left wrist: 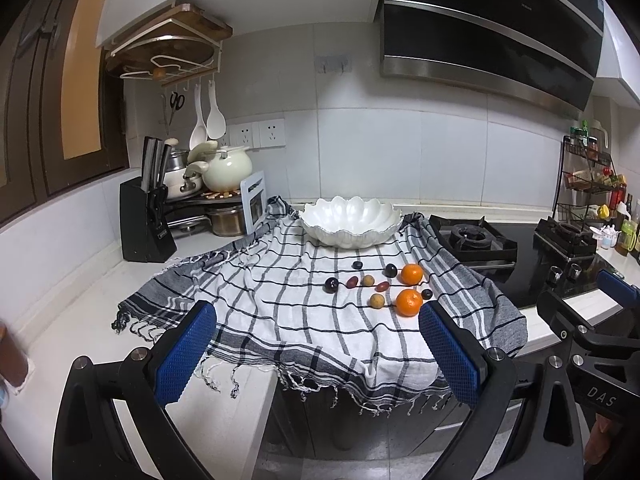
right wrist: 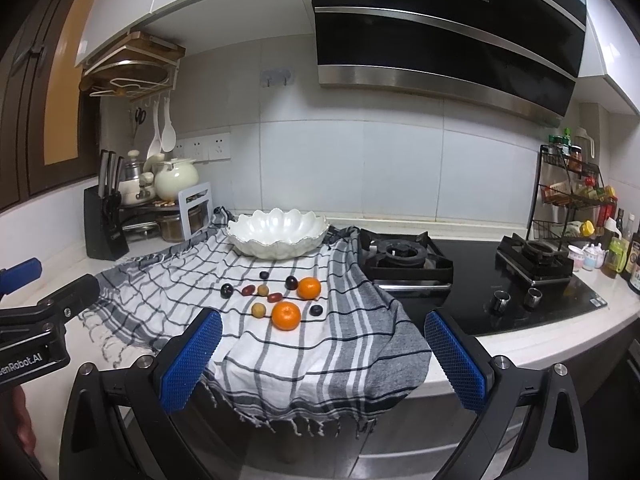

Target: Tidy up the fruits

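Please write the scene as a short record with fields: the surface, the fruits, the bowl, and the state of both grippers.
surface: checked cloth spread on the counter, front edge hanging over
fruits: two oranges; two tan round fruits; two reddish oval fruits; four dark round fruits; all on the cloth
bowl: white scalloped bowl, empty, behind the fruits
stove: gas burner to the right of the cloth
left gripper: jaws open, holds nothing
right gripper: jaws open, holds nothing

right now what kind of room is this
A home kitchen, most likely: a gas hob under a black range hood, a knife block and pots on the counter, and a spice rack by the wall.
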The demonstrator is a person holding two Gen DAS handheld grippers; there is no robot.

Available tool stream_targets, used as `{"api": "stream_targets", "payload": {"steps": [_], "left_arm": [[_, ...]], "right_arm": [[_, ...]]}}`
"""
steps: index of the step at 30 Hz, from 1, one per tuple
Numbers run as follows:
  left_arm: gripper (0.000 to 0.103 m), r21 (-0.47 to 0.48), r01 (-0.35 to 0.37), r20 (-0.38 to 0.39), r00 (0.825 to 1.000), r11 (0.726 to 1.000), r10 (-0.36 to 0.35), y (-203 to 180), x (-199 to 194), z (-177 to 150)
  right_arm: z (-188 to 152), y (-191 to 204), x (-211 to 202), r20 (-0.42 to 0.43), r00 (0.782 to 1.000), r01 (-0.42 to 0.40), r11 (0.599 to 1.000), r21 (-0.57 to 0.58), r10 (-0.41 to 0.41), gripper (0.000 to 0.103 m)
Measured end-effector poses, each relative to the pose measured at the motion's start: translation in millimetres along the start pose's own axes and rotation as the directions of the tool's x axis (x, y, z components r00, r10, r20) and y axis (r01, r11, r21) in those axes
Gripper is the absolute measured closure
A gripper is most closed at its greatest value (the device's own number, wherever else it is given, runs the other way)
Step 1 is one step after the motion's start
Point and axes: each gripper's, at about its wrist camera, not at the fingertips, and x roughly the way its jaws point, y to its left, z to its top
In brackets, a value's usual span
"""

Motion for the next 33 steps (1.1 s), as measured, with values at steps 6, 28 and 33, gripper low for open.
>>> {"api": "stream_targets", "payload": {"steps": [6, 28, 33], "left_arm": [[0.000, 0.002, 0.002, 0.002, 1.000, 1.000, -0.002, -1.3, -0.2, 1.0], [0.000, 0.004, 0.007, 0.000, 1.000, 1.000, -0.007, -5.5, 0.8, 5.7], [0.000, 0.004, 0.010, -0.001, 1.000, 1.000, -0.010, -6.3, 1.2, 6.3]], "right_arm": [[-0.9, 0.6, -0.7, 0.002, 1.000, 0.003, 1.000, 0.001, -0.003, 0.000], [-0.4, -1.8, -0.4, 0.007, 1.000, 0.000, 1.000, 0.003, 0.000, 0.000], [-0.1, -1.8, -0.7, 0.007, 1.000, 0.001, 1.000, 0.002, -0.001, 0.000]]}}
